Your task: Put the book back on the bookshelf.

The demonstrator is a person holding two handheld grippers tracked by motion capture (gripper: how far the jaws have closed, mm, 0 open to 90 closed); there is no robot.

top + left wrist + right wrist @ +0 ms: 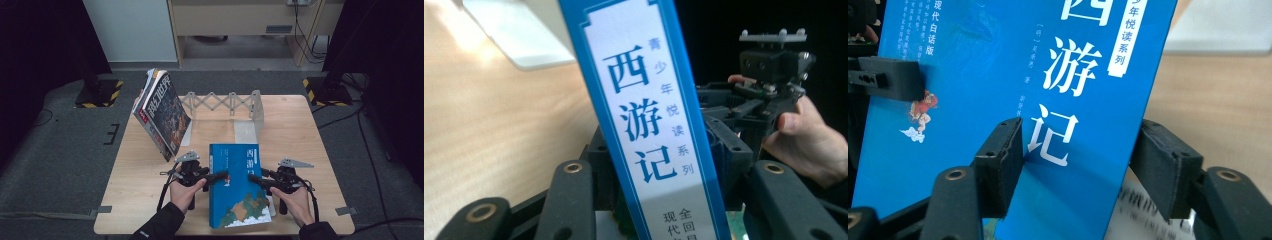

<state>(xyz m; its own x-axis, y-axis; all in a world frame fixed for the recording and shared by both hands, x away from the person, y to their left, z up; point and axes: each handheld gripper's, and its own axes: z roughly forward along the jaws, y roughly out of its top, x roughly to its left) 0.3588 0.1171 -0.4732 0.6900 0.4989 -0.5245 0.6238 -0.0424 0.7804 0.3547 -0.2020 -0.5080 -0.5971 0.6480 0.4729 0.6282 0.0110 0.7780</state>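
Holding the blue book (239,185) between them, the two tools lift it a little way above the near middle of the desk (300,130). The left tool (219,176) pinches the book's left edge, where the spine is. The right tool (256,181) has its jaws closed on the right edge, one jaw on the front cover and one behind the pages. The book looks tipped up, with its far end higher.

At the back of the desk stands a folding book rack (225,104). Some other books (162,112) lean at its left end. There is an open gap to the right of them.

I think the step is to stand the blue book up in that gap. To do it well, both hands should move together. Neither tool should let go early, because a thin book can bend or slip. It should go in with the spine facing the person.
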